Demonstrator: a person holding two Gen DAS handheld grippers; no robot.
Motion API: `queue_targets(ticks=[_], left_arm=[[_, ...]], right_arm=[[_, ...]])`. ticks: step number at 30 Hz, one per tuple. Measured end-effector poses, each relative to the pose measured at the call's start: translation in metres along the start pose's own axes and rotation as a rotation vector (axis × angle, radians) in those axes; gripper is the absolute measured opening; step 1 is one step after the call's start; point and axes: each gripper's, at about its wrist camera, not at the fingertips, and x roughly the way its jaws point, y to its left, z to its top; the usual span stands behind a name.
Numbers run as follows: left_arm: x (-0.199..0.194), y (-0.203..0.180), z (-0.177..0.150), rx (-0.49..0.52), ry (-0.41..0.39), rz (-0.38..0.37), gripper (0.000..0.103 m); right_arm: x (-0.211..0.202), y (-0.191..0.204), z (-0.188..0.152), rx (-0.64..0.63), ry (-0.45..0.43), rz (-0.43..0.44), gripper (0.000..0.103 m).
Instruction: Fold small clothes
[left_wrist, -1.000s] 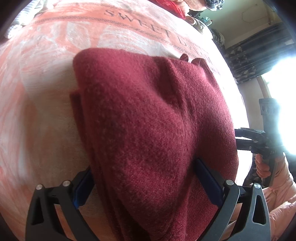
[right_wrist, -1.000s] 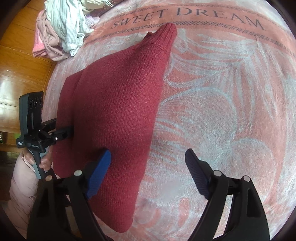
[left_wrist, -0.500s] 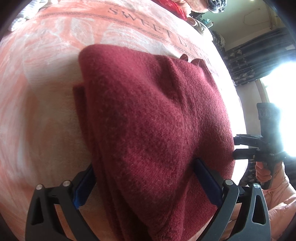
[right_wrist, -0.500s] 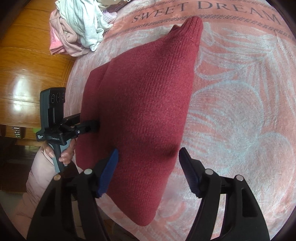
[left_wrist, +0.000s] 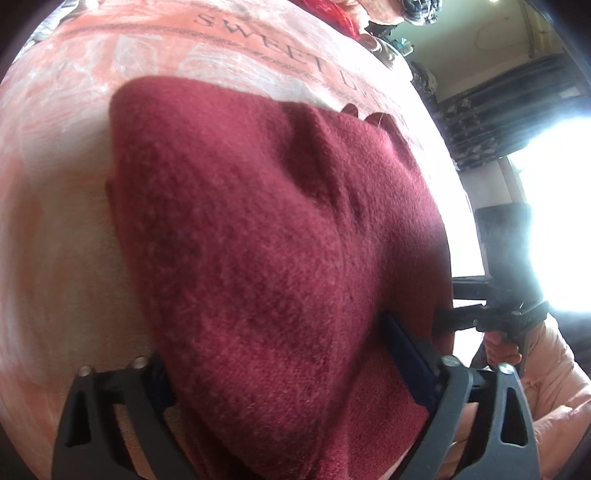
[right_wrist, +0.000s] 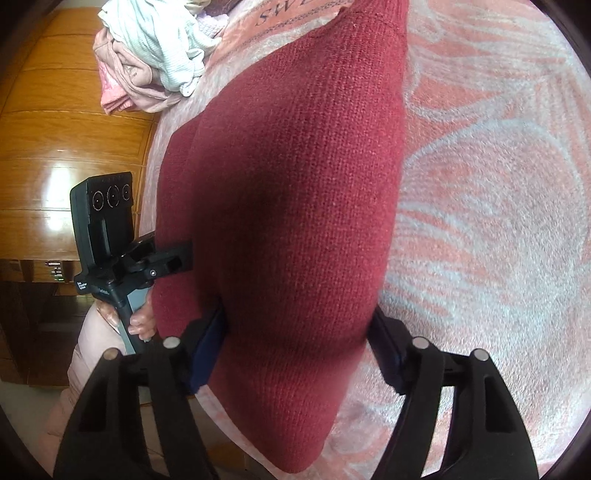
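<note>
The dark-red knit sweater lies folded lengthwise on the bed blanket, near its front edge, w/ a cuff end pointing toward the "SWEET DREAM" lettering. Left tongs sit wide, pads either side of the near end, fabric bulging between them; not clamped as far as I can tell. Right tongs likewise wide, straddling the other near corner. Prob. both are set at the same end so it can be lifted & doubled over evenly. Right view alone shows the pile of pale clothes & wood floor; left view alone shows the bright window & upper-layer creases.
</note>
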Motion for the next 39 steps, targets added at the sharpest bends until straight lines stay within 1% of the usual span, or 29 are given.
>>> queue_targets(ticks=[2,3,4,6,8,12,15,17,19,22,26,28,30,32,33,34,35,37,39], left_arm=[[-0.002,0.003,0.0,-0.029,-0.001,-0.044,0.064],[-0.003,0.006,0.0,-0.056,0.0,-0.089,0.059],[-0.002,0.007,0.0,-0.064,0.001,-0.109,0.053],[-0.002,0.002,-0.001,-0.047,-0.008,-0.107,0.05],[-0.002,-0.005,0.0,-0.04,-0.016,-0.107,0.048],[0.004,-0.028,0.006,-0.016,-0.017,-0.114,0.047],[0.018,-0.054,0.02,0.008,-0.009,-0.117,0.046],[0.03,-0.08,0.034,0.047,-0.014,-0.117,0.046],[0.04,-0.104,0.048,0.069,-0.021,-0.13,0.046],[0.055,-0.14,0.067,0.108,-0.033,-0.135,0.046],[0.081,-0.173,0.082,0.137,-0.027,-0.102,0.046],[0.1,-0.177,0.089,0.123,-0.003,-0.082,0.047],[0.115,-0.178,0.091,0.112,0.009,-0.058,0.048],[0.128,-0.179,0.087,0.139,0.014,-0.021,0.056],[0.132,-0.179,0.086,0.146,0.011,-0.019,0.057],[0.135,-0.176,0.086,0.141,0.005,-0.022,0.061],[0.137,-0.175,0.086,0.128,0.002,-0.025,0.063],[0.137,-0.172,0.083,0.116,-0.004,-0.032,0.065],[0.128,-0.163,0.074,0.106,-0.007,-0.023,0.068]], right_arm=[[-0.003,0.004,-0.001,-0.029,-0.01,0.002,0.051],[-0.004,0.005,-0.002,-0.034,-0.012,0.006,0.047],[-0.006,0.007,-0.002,-0.043,-0.015,0.012,0.045],[-0.011,0.008,-0.003,-0.057,-0.023,0.022,0.038],[-0.018,0.008,-0.003,-0.066,-0.028,0.029,0.037],[-0.044,0.008,-0.002,-0.088,-0.075,0.015,0.036],[-0.076,0.003,-0.004,-0.108,-0.124,-0.011,0.036],[-0.098,-0.005,-0.007,-0.099,-0.168,-0.02,0.036],[-0.124,-0.018,-0.011,-0.095,-0.212,-0.038,0.036],[-0.156,-0.044,-0.017,-0.084,-0.253,-0.048,0.036],[-0.175,-0.091,-0.016,-0.044,-0.276,-0.069,0.037],[-0.17,-0.119,-0.011,-0.007,-0.254,-0.066,0.037],[-0.16,-0.152,-0.01,0.053,-0.225,-0.024,0.039],[-0.153,-0.173,-0.011,0.088,-0.211,0.041,0.042],[-0.154,-0.179,-0.013,0.092,-0.215,0.06,0.043],[-0.154,-0.18,-0.015,0.084,-0.222,0.066,0.044],[-0.153,-0.18,-0.016,0.077,-0.224,0.058,0.046],[-0.157,-0.178,-0.019,0.062,-0.224,0.051,0.05],[-0.162,-0.174,-0.025,0.064,-0.231,0.027,0.062]])
